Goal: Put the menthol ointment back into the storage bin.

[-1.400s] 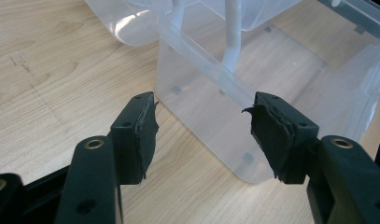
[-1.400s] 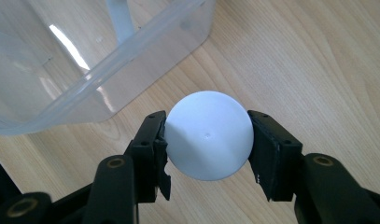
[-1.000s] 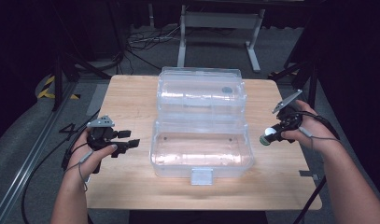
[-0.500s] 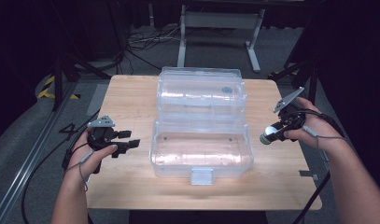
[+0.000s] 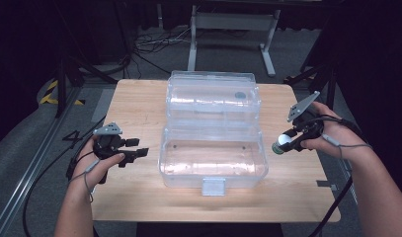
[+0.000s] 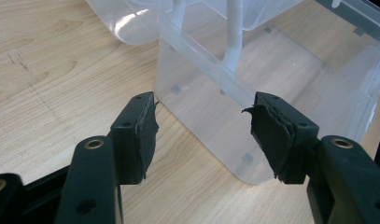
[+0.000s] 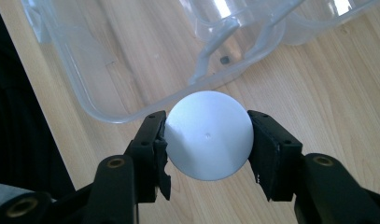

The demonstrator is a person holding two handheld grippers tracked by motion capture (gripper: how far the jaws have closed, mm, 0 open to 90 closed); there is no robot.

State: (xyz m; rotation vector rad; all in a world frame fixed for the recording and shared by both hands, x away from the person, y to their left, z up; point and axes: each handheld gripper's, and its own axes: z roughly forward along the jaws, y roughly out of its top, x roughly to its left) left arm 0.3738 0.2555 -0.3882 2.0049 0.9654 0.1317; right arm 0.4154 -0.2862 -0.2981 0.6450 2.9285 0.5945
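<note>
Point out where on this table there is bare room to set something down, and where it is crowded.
Bare wood lies between the clear box and the table's left edge, and again right of the box. The centre is crowded: the box and its open lid span it front to back.

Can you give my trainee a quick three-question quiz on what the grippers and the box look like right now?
1. True or false: the right gripper is shut on a round white-topped object.
2. What stands between the left gripper's pads?
A. a ball
B. nothing
C. the box's latch
3. Is the clear plastic box on the wooden table open or closed?

Key
1. True: in the right gripper view both pads press its sides.
2. B: the jaws stand apart over bare table, with the box's corner beyond them.
3. Open: the lid lies folded back behind the empty base.
</note>
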